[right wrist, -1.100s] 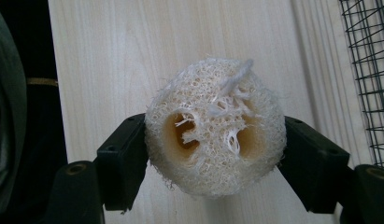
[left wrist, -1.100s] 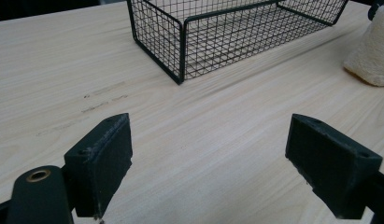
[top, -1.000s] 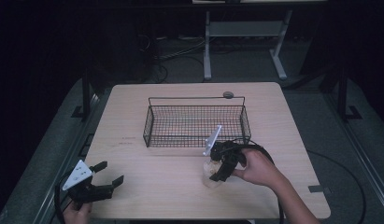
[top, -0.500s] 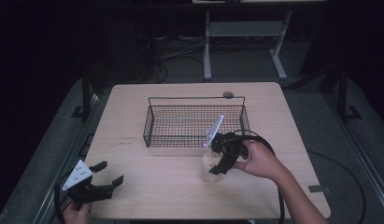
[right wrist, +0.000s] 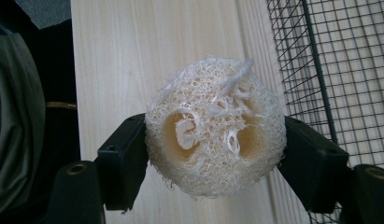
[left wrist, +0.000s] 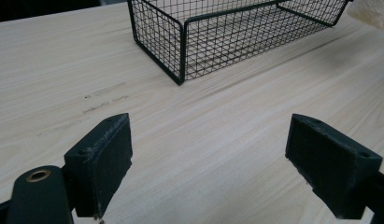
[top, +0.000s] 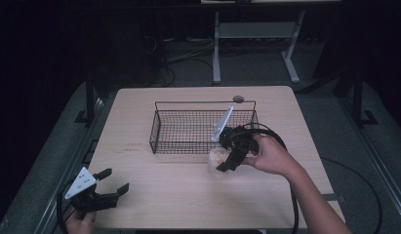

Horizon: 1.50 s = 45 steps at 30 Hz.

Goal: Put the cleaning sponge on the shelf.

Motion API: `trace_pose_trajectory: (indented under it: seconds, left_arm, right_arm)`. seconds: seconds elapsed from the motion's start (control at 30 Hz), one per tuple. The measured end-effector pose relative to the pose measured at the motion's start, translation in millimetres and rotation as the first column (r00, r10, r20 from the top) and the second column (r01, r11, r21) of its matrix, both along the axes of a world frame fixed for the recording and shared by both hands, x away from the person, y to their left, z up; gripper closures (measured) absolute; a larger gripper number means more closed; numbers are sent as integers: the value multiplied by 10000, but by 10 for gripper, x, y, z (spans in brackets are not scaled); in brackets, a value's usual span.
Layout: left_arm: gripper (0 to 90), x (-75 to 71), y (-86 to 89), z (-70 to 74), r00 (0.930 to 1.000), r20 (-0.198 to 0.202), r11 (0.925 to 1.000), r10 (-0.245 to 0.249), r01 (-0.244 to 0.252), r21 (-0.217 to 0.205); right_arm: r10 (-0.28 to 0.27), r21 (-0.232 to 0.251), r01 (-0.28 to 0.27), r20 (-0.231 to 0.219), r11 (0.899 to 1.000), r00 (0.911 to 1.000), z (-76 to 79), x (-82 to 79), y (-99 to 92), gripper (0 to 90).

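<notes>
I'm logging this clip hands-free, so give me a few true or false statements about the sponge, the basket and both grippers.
1. The right gripper is shut on the loofah sponge. True.
2. The loofah sponge lies inside the wire basket. False: it is held outside, by the basket's near right corner.
3. The left gripper holds a cloth. False: its jaws stand open with nothing between them.
4. The wire basket stands on the wooden table. True.

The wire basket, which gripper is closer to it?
Right. The right gripper, shut on a loofah sponge, is just beside the wire basket's front right corner. The left gripper sits open far off by the table's near left edge.
</notes>
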<state>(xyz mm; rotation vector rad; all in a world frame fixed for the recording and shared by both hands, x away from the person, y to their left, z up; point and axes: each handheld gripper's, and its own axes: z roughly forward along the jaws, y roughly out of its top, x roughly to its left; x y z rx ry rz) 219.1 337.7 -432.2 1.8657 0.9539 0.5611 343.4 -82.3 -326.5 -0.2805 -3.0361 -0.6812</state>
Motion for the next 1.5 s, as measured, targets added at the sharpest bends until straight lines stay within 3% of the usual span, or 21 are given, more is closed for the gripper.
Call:
trace_pose_trajectory:
  seconds: [0.87, 1.5]
  left_arm:
    - [139, 3, 18, 1, 10000, 24, 10000, 43, -43, -42]
    - [139, 6, 13, 1, 10000, 18, 10000, 11, -11, -19]
  right_arm:
    - [-199, -122, 202, 204, 9997, 9996, 341, 449, 142, 282]
    - [-807, -438, 813, 141, 9957, 9966, 423, 856, 186, 282]
